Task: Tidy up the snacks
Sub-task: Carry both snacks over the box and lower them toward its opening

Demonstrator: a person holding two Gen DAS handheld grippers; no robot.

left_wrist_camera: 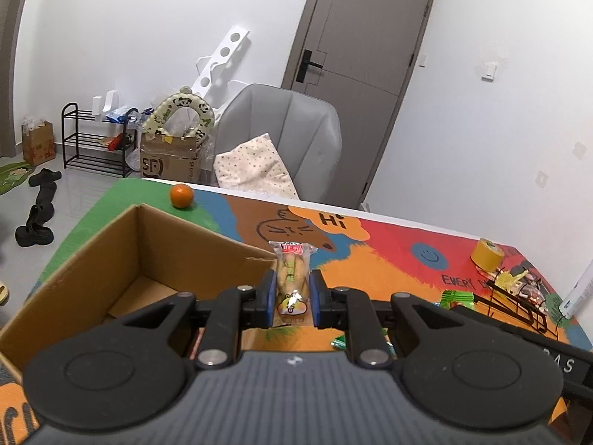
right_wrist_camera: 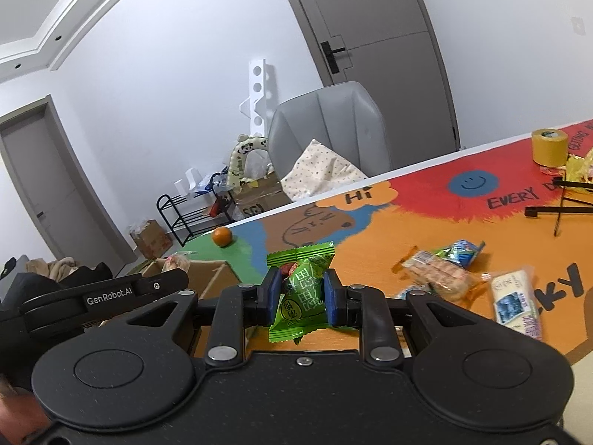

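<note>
Beside the cardboard box (left_wrist_camera: 148,259), left gripper (left_wrist_camera: 292,293) jaws clamp a yellow snack pack (left_wrist_camera: 292,278); right gripper (right_wrist_camera: 301,294) jaws pinch a green packet (right_wrist_camera: 300,289), whose slick wrapper could slip before reaching the box.

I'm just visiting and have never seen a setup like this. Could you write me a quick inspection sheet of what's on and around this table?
Surface: table with a colourful cartoon mat.
Job's things: open cardboard box; loose snack packets on the mat.
Clutter: orange, roll of yellow tape, black wire rack.
Grippers: left gripper shut on a yellowish snack packet beside the box; right gripper shut on a green snack packet.
Cables: nothing seen.
Surroundings: grey chair with cushion, grey door, shoe rack, boxes on the floor.
</note>
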